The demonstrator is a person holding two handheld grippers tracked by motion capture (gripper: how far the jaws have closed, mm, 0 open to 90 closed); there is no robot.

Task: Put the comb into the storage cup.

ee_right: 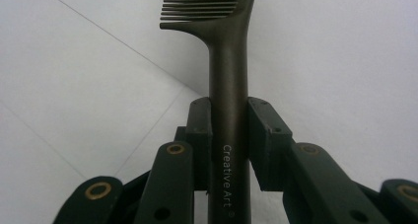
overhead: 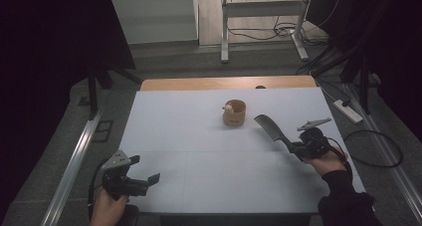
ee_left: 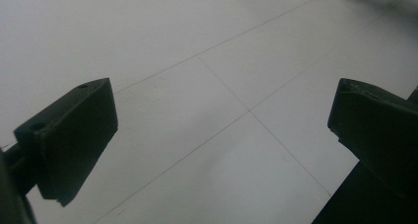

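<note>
While your right gripper [overhead: 292,147] is clamped on the handle of the dark, long-handled plastic comb [overhead: 271,128], the small round wooden cup [overhead: 234,112] stands ahead of it and to its left, near the far middle of the white table sheet [overhead: 199,136]. This is the relation your next move turns on. The comb's long axis runs from your right hand up and leftward, so its toothed end already points roughly toward the cup and sits near it, but apart from it. In the right gripper view the comb [ee_right: 228,86] stands straight up between the two jaws, which press the handle from both sides (the words "Creative Art" are printed on it).

Your left gripper [overhead: 144,178] is much farther from the cup, low at the near left corner. Its jaws stand wide apart with nothing between them, over bare sheet [ee_left: 207,86].

Something small and pale sits at the cup's rim; I cannot tell what it is.

The sheet is flat and marked by thin seams. Behind the table you have a grey floor, metal table legs and loose cables, all in dim light.
</note>
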